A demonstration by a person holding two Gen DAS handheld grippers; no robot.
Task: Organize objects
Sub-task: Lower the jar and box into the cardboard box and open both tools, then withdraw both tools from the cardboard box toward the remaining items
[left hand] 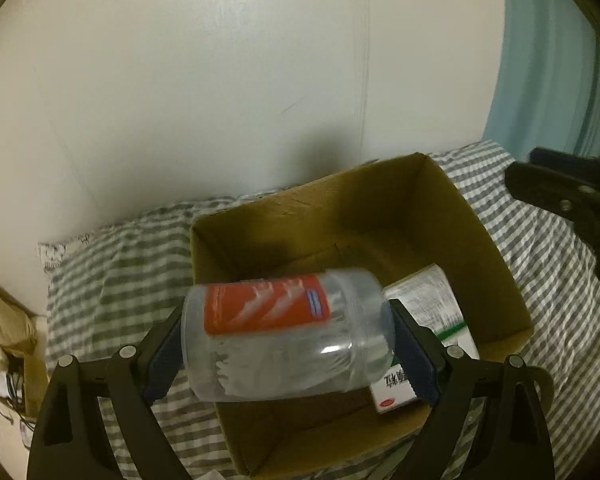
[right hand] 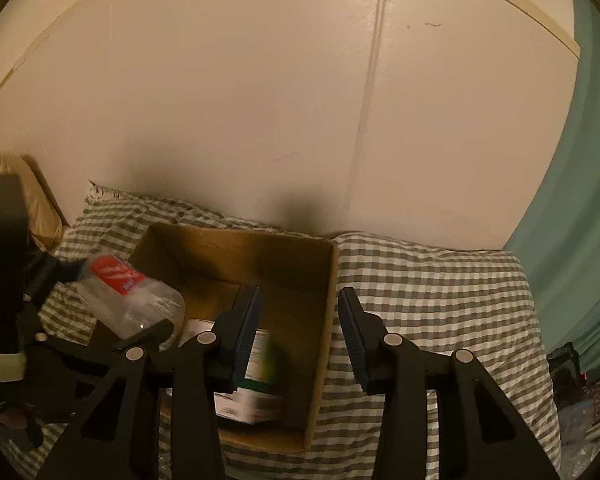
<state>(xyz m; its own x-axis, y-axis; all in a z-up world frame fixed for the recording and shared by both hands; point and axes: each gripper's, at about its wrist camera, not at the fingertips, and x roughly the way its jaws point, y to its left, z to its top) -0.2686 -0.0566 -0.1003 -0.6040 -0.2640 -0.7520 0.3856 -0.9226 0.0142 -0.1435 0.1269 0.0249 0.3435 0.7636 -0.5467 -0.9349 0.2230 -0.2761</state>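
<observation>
The left gripper [left hand: 284,344] has its jaws clamped on the two ends of a clear plastic jar [left hand: 286,336], which lies sideways between the blue pads, above the near left part of an open cardboard box [left hand: 496,280]. The jar carries a red label [left hand: 266,304] with white shapes and a small blue mark; its printing is too blurred to read. Pale contents show through the jar's lower half.

Inside the box, on the right, lies a white carton [left hand: 432,320] with green trim. Dense small print covers its top, and a few dark characters and a red oval mark sit on its near end, none of it legible.

The right gripper [right hand: 300,334] hangs over the box's right wall [right hand: 328,320], jaws apart and holding nothing. The box rests on a bed covered in a grey-and-white checked sheet [right hand: 440,300], against a pale wall [right hand: 260,100]. A teal curtain [right hand: 580,200] hangs at the far right.
</observation>
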